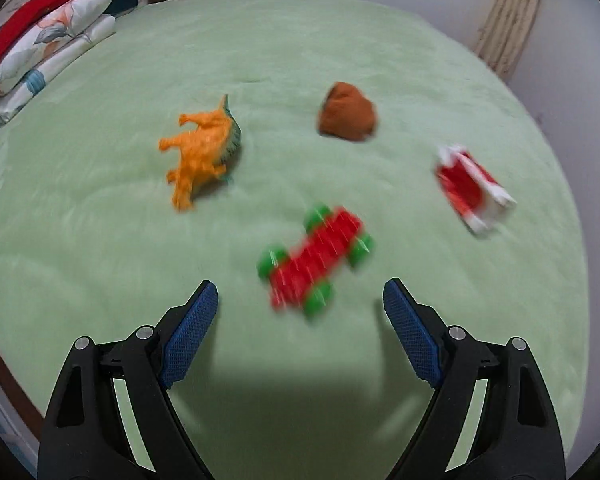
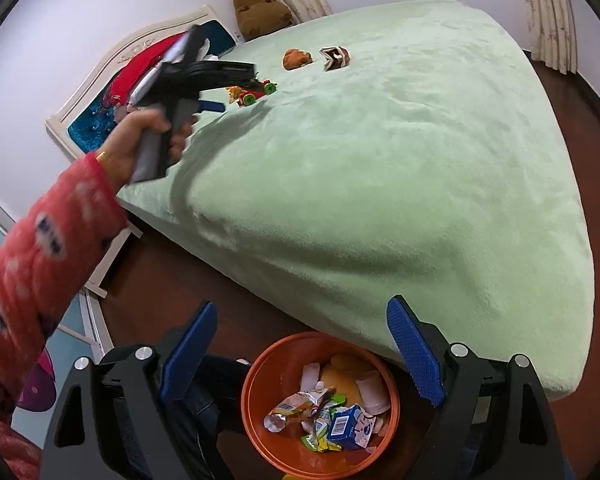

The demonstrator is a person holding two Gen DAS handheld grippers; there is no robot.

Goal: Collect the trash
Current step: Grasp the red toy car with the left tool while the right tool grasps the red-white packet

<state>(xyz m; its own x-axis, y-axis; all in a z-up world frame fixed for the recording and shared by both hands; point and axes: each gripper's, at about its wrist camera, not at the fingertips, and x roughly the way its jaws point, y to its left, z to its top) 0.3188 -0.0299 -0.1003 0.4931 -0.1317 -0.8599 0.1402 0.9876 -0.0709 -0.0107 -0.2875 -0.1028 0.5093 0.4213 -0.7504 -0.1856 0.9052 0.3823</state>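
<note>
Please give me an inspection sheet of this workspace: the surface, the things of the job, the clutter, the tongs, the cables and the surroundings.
Surface: green bed cover, soft and wrinkled.
Job's things: red-white wrapper on the bed; orange bin on the floor holds wrappers and a blue carton.
Clutter: orange dinosaur, red-green toy car, brown plush piece.
Tongs: left tongs open, empty, over the toy car; right tongs open, empty, above the bin.
Cables: nothing seen.
Surroundings: folded bedding, headboard, curtains, dark wooden floor.

Crumpled red wrapper (image 1: pixel 473 189) on bed (image 1: pixel 300 60)
</note>
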